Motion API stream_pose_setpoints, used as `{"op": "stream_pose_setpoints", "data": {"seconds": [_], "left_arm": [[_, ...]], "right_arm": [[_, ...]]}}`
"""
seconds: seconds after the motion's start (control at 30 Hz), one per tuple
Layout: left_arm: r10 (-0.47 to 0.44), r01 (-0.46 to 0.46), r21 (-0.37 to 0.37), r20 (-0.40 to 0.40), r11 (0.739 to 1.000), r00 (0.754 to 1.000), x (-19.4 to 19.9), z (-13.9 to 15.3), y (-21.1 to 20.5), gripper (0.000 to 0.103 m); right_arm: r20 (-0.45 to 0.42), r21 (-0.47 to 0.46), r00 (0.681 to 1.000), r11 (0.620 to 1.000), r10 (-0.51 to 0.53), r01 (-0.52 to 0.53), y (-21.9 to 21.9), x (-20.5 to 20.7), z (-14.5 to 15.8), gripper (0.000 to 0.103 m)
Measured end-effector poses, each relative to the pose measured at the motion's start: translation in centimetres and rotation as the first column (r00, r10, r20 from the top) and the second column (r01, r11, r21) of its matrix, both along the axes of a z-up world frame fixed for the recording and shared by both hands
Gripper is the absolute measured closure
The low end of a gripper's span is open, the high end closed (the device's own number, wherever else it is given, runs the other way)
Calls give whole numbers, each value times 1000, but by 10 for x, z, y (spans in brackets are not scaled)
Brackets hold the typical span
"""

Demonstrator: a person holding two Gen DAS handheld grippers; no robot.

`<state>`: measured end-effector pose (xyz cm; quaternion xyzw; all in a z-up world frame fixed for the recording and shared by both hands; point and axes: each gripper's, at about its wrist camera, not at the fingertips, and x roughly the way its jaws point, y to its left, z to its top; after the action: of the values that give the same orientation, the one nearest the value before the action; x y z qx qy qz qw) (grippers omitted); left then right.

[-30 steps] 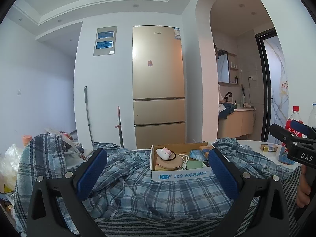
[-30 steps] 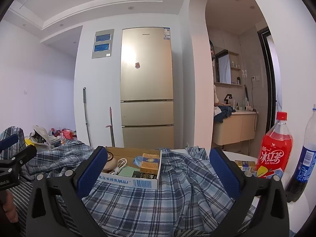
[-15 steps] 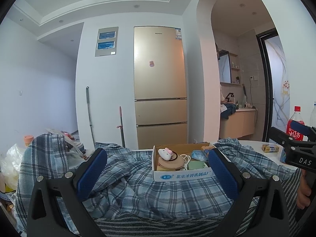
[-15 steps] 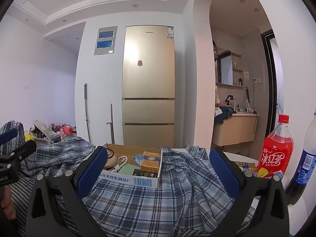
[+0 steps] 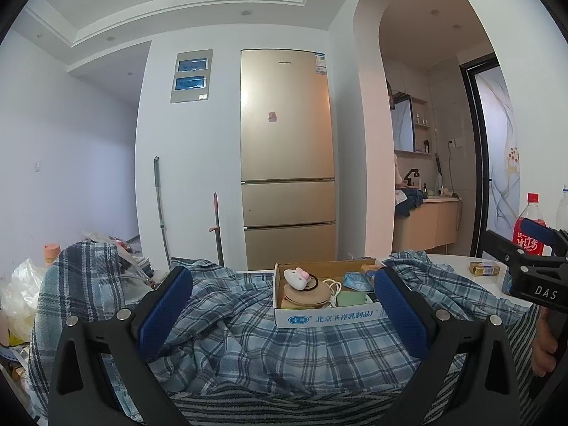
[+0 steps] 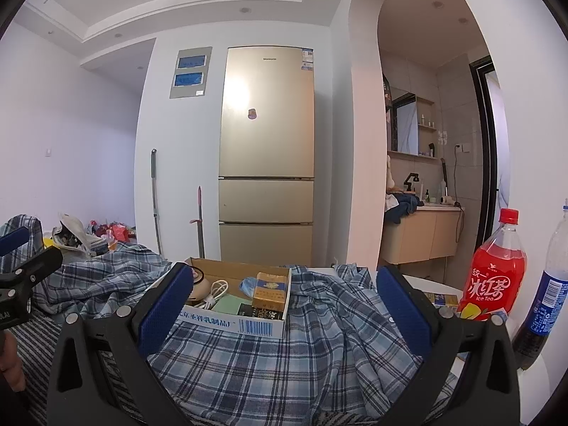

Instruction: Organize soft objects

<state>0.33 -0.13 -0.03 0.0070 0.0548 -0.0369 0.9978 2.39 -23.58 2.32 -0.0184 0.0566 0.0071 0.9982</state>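
A blue plaid shirt [image 5: 248, 340] lies crumpled over the table, on top of a grey striped cloth [image 5: 284, 408]. My left gripper [image 5: 282, 319] is open just above the shirt, with the fabric spread between its blue pads [image 5: 165, 314]. My right gripper [image 6: 284, 314] is open too, over the shirt [image 6: 269, 365] further right. Each gripper shows in the other's view: the right gripper [image 5: 525, 269] at the right edge, the left gripper [image 6: 21, 273] at the left edge. Neither holds anything.
An open cardboard box [image 5: 326, 316] of small items sits on the shirt just ahead, also seen as the box [image 6: 245, 323]. A red ice tea bottle [image 6: 497, 277] and a blue-labelled bottle [image 6: 546, 294] stand at the right. A gold fridge [image 5: 287, 156] stands behind.
Both views have shifted only slightly. The shirt and the box lie as before, and both grippers stay open.
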Motion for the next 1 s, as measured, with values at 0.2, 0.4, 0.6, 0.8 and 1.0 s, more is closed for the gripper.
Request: {"op": "stream_pose_setpoints", "data": {"seconds": [0.2,0.4,0.6,0.8,1.0], "left_arm": [[-1,1,-3,-1,1000,1000,0,0,0,0],[-1,1,-3,2,1000,1000,-1,1,1,0],[-1,1,4,-4,1000,1000,0,1,0,0],[1,-1,-3,-5,1000,1000,2,0,2,0],[9,-9,-16,-15,1000,1000,3,-2,4,0]], "right_arm": [[3,-6,1000,1000,2,-2,1,0,0,0],[5,-3,1000,1000,2,-2,2,0,0,0],[4,-25,1000,1000,13,-13,7,1,-1,0],[9,-53,1000,998,16,-15,14,-1,-2,0],[12,-42,1000,999,11,-11,12,-2,-3,0]]}}
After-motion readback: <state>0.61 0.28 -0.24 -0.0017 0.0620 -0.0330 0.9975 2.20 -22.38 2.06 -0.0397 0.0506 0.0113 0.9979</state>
